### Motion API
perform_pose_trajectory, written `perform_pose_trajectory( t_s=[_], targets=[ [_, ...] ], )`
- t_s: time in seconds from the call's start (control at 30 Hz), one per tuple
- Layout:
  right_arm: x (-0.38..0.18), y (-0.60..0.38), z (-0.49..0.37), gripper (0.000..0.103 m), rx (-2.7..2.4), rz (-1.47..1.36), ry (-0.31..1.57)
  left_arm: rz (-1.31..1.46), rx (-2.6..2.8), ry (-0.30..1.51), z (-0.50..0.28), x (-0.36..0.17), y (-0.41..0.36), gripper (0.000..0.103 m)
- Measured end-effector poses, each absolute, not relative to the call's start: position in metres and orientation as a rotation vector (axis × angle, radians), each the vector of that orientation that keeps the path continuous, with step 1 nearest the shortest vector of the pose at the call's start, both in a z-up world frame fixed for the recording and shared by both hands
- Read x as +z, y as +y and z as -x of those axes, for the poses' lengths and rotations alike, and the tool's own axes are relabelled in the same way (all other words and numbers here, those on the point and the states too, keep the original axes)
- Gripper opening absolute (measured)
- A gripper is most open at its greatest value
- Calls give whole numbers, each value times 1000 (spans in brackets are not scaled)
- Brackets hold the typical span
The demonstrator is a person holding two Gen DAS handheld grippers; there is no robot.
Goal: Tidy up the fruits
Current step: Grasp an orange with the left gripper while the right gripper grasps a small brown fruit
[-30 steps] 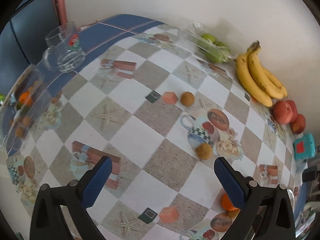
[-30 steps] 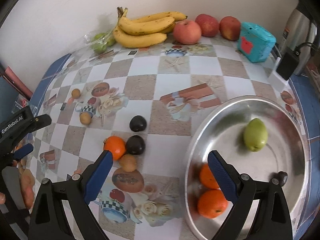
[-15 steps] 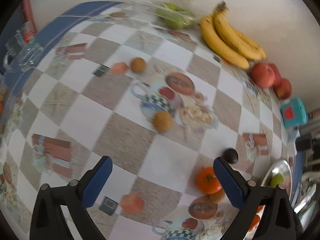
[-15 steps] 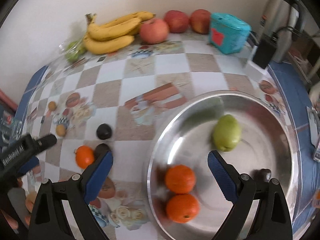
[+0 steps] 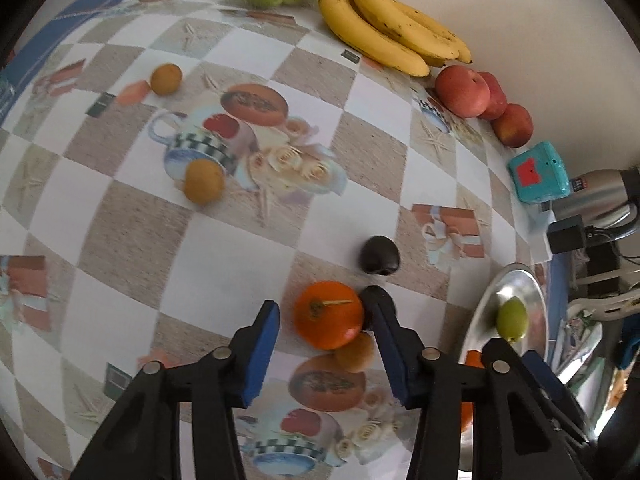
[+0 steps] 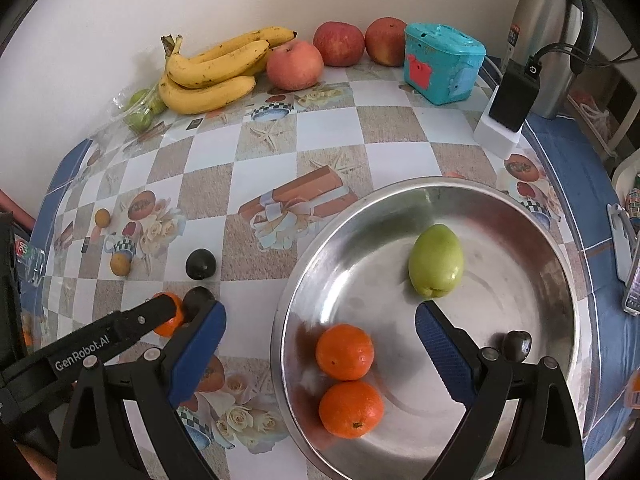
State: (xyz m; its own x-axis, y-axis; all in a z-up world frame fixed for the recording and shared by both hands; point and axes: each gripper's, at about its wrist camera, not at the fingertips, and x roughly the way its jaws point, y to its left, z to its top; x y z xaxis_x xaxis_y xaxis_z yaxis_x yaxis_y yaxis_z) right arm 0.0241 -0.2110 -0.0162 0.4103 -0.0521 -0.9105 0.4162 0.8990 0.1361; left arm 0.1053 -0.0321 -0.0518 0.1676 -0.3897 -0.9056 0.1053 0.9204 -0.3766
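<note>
Change since earlier frames: the left gripper [image 5: 326,336] has been swung across the tablecloth and lowered from bare squares onto the loose orange [image 5: 329,314]; its jaws, wide before, are closing around the fruit.
Left gripper state: half-narrowed, the orange between the blue pads; the right pad looks to touch the peel, a gap shows at the left pad [image 5: 262,354], so no firm hold is judged yet.
Right gripper state: the right gripper [image 6: 320,344] is held wide and empty over the steel bowl [image 6: 576,280].
Orange's place: on the tablecloth, left of the bowl, pressed against a dark fruit [image 5: 374,300] behind it and a small brown fruit [image 5: 355,351] in front.
Bowl contents: two oranges [image 6: 347,380], a green fruit [image 6: 436,261] and one dark fruit at the near rim.
Closing advice: the pads are best centred on the orange's widest part before being shut.
Neighbour risk: the dark fruit beside the right finger could be pinched or rolled; a straight lift is advised.
Placement: a free patch of the bowl should be chosen.
</note>
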Motion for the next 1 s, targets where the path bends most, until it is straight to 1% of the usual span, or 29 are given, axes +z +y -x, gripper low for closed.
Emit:
perform_pose_trajectory(
  t_s=[0.03,0.17,0.6,1.0],
  targets=[
    [-16,-211,-24,96,-303,-371,1116,255,-365,1362,-104,-52,-32,51],
    [-16,-212,-23,96,-306,-378,1118,241,-360,1347,-103,-50,-31,38],
    [-20,-214,-22,96,-311,-391,1129,273,-342,1349,-105,-50,-17,38],
    [-15,-199,-28,96,-227,-396,1105,361,-202,1289,-118,-42,30,38]
  ],
)
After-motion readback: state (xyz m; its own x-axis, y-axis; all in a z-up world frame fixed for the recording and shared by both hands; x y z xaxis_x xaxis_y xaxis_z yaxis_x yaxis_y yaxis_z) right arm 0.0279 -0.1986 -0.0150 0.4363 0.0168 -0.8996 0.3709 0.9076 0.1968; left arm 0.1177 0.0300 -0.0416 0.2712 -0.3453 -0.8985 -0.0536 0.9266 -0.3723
